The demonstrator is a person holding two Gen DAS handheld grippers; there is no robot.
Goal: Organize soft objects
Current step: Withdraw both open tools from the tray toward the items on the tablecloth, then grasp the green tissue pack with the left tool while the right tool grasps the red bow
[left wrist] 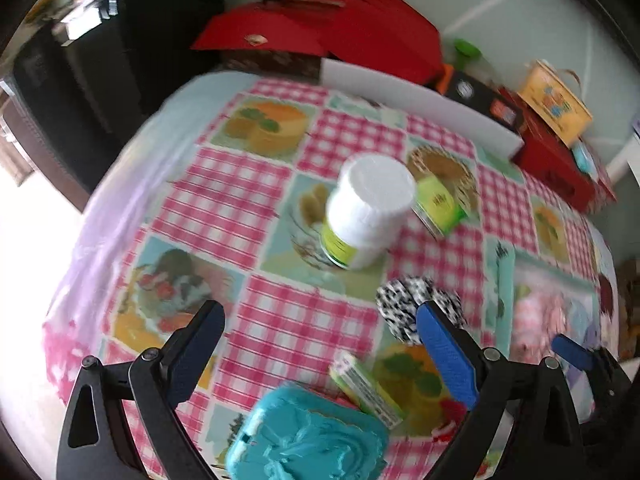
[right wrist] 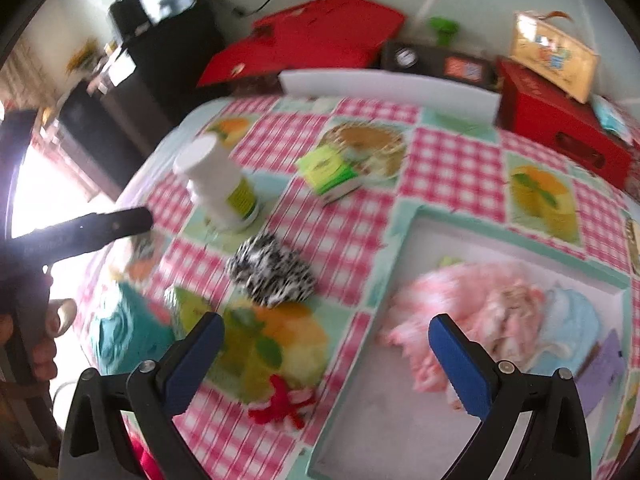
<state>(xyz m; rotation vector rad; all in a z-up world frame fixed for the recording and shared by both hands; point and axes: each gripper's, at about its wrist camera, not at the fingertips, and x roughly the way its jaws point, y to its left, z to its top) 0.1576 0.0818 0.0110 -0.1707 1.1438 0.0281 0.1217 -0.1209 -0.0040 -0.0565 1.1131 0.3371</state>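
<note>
A black-and-white fuzzy soft item (left wrist: 416, 312) (right wrist: 270, 272) lies on the checked tablecloth. A shallow box (right wrist: 404, 240) at the right holds a pink fluffy item (right wrist: 444, 316) and a light blue soft item (right wrist: 568, 328). A red and white knitted item (right wrist: 284, 404) lies near the front edge. A teal soft item (left wrist: 308, 440) (right wrist: 124, 336) lies at the near left. My left gripper (left wrist: 320, 344) is open and empty above the cloth; it also shows in the right wrist view (right wrist: 132, 220). My right gripper (right wrist: 326, 352) is open and empty, over the box's left edge.
A white bottle with a green label (left wrist: 364, 212) (right wrist: 218, 184) stands mid-table. A green packet (left wrist: 438, 204) (right wrist: 330, 172) lies beside it, another small green box (left wrist: 366, 388) near the front. Red boxes (right wrist: 560, 136), a white board (right wrist: 388, 88) and a yellow carton (right wrist: 554, 56) line the back.
</note>
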